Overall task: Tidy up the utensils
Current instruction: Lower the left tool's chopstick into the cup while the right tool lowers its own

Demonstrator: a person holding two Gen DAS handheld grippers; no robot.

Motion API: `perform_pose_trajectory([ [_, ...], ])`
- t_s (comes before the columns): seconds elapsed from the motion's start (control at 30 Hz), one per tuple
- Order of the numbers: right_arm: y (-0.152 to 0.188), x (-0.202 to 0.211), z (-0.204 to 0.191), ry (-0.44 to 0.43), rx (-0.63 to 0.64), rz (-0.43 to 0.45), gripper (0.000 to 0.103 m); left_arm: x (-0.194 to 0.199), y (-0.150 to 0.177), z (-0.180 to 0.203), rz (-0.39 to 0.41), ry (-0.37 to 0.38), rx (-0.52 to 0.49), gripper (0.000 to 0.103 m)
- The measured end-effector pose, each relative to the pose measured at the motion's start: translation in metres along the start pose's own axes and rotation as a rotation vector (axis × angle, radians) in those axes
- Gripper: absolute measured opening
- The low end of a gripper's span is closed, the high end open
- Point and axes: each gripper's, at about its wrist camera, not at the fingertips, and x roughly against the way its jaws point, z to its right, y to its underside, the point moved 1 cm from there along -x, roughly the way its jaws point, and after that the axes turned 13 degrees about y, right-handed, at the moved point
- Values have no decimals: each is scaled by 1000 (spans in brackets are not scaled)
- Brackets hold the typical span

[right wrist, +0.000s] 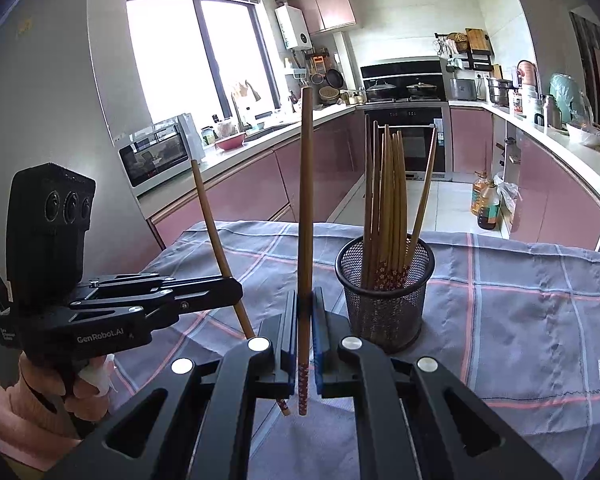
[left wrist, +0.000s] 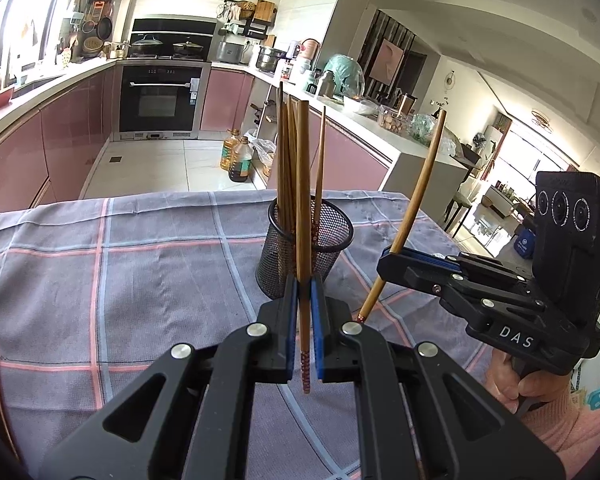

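Note:
A black mesh cup (left wrist: 334,240) (right wrist: 384,304) stands on the checked tablecloth (left wrist: 140,280) and holds several wooden chopsticks (right wrist: 388,192), patterned ends down. My left gripper (left wrist: 304,286) is shut on one upright chopstick (left wrist: 302,184), just in front of the cup. From the right wrist view, this left gripper (right wrist: 236,288) and its tilted chopstick (right wrist: 210,216) sit left of the cup. My right gripper (right wrist: 305,304) is shut on another upright chopstick (right wrist: 306,200), left of and nearer than the cup. In the left wrist view the right gripper (left wrist: 385,258) and its leaning chopstick (left wrist: 422,196) are right of the cup.
The table ends just beyond the cup, with tiled kitchen floor behind it. Oil bottles (left wrist: 238,156) (right wrist: 486,204) stand on the floor by the pink cabinets. A microwave (right wrist: 156,156) sits on the counter at the left. A person's hand (left wrist: 520,384) in a pink sleeve holds the right gripper.

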Motion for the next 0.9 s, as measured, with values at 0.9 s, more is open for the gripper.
perform_pose_trajectory([
  [0.9, -14, 4, 2, 21, 1, 39, 6, -3, -20, 8, 20, 4, -53, 7],
])
